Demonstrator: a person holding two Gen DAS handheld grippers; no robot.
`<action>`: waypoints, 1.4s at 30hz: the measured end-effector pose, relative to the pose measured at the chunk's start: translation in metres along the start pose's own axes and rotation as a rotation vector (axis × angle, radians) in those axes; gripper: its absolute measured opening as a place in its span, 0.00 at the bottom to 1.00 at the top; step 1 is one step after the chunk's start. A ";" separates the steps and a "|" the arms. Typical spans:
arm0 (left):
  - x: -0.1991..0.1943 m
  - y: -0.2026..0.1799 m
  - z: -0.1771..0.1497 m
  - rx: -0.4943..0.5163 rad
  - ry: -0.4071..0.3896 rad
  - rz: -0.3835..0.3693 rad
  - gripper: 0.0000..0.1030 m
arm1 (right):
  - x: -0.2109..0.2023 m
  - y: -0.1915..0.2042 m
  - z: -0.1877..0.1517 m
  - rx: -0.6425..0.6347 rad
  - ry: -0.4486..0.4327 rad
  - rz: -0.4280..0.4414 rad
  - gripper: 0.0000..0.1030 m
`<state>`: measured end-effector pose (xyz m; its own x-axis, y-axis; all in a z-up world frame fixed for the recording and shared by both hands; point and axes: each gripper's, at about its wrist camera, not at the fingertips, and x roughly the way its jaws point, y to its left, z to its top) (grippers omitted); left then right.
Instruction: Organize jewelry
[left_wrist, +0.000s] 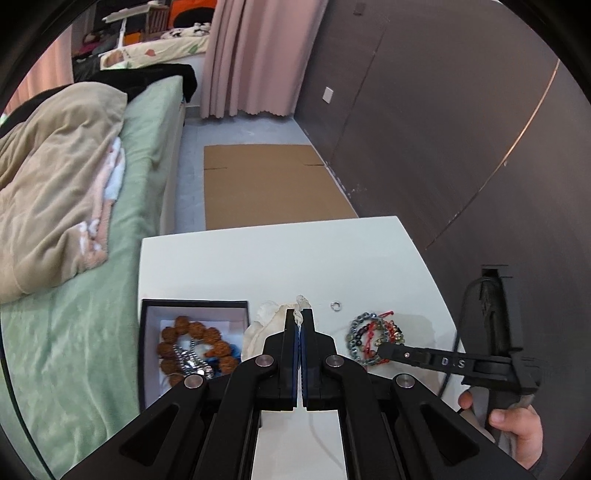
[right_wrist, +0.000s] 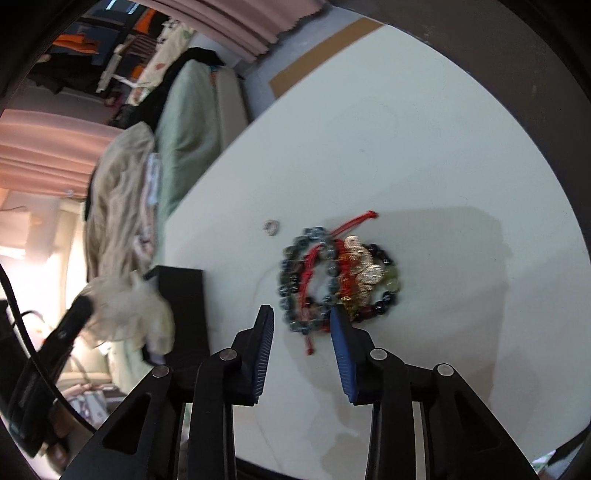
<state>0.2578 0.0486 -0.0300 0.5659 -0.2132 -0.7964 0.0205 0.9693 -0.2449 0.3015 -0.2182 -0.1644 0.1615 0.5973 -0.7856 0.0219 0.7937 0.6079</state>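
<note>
Left gripper (left_wrist: 300, 321) is clenched on a cream pouch (left_wrist: 266, 321), lower middle of the left view, just right of the black box (left_wrist: 147, 332) with the brown bead bracelet (left_wrist: 192, 343). Right gripper (right_wrist: 302, 325) has jaws apart, straddling the near edge of the bracelet pile (right_wrist: 336, 273) at centre of the right view, not pinching yet. Small ring (right_wrist: 271, 227) lies upper left of the pile. Advice: go lower, catch one strand only, avoid dragging the tangled red cord (right_wrist: 354, 221).

left gripper (left_wrist: 300, 320) clamped on a pale pouch (left_wrist: 266, 322), black box (left_wrist: 192, 305) of bead bracelets at left, right gripper (left_wrist: 384, 349) over bracelet pile (left_wrist: 364, 334), white worktop (left_wrist: 280, 258)
</note>
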 end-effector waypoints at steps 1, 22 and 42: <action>-0.002 0.003 0.000 -0.004 -0.003 -0.001 0.00 | 0.001 0.000 0.000 0.005 -0.001 -0.006 0.27; -0.040 0.062 -0.010 -0.096 -0.052 0.034 0.00 | -0.007 0.041 -0.007 -0.087 -0.133 -0.036 0.10; -0.006 0.083 -0.018 -0.142 0.009 0.044 0.69 | -0.031 0.120 -0.031 -0.310 -0.224 0.322 0.10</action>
<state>0.2408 0.1278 -0.0552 0.5565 -0.1730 -0.8126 -0.1208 0.9508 -0.2851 0.2688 -0.1375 -0.0705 0.3205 0.8053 -0.4988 -0.3532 0.5902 0.7259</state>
